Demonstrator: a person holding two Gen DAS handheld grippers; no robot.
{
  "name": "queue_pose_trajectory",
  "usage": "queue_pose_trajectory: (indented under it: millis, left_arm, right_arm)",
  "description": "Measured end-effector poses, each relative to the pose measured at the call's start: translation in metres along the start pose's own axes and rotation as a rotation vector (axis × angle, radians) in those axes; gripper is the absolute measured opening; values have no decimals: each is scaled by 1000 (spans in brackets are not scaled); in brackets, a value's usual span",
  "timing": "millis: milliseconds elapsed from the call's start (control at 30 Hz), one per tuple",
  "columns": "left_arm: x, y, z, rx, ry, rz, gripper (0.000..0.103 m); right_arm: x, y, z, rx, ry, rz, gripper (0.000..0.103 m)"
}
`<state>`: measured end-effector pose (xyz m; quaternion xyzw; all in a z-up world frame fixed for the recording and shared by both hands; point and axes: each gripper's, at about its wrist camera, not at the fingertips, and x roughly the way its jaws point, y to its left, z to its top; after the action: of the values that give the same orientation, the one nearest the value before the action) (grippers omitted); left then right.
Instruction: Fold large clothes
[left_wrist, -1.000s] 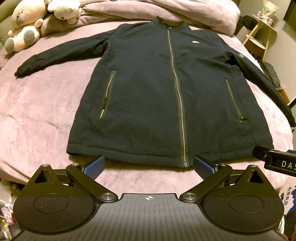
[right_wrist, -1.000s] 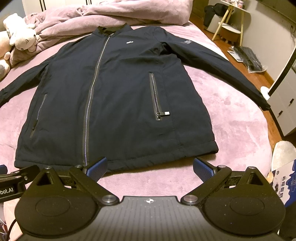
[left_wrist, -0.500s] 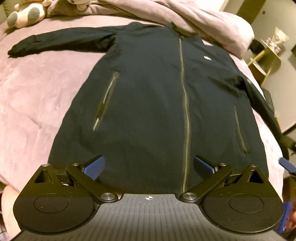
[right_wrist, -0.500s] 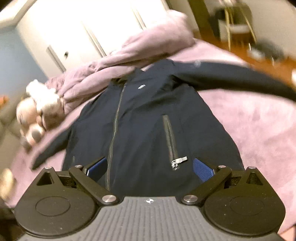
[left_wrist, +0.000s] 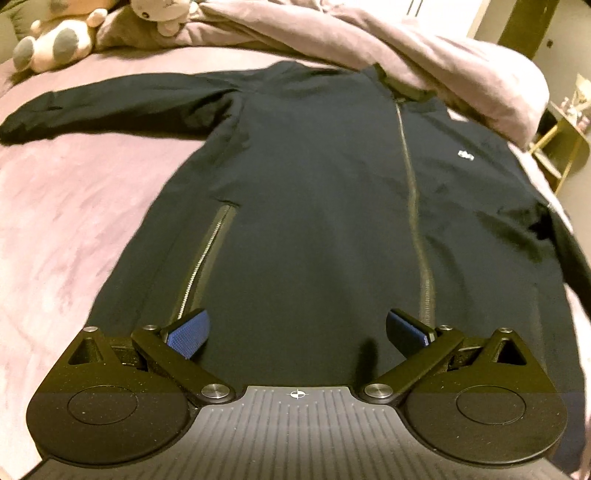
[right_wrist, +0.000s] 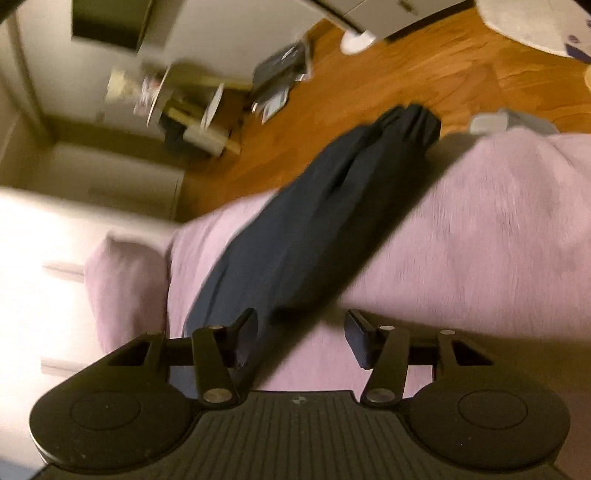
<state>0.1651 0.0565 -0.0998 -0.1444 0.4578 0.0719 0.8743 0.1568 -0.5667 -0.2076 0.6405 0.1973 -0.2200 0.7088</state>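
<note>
Right gripper agape, empty, over sleeve running ahead toward cuff, probably nearer arm; left gripper agape over jacket hem.

My left gripper hangs with its jaws wide apart over the lower front of the dark jacket, nothing between them. Bare pink bedspread lies free along the bed's left side. At the head edge, a heaped duvet and plush toys block the way. My right gripper, jaws apart, straddles the jacket sleeve, which runs to the bed's right edge; open wood floor lies beyond.
</note>
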Motion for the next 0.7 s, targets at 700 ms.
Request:
queue_pose_trajectory:
  millis: [700]
  left_arm:
    - [16, 14, 6, 44, 118, -99, 103]
  right_arm:
    - [21, 228, -252, -1338, 147, 207, 34]
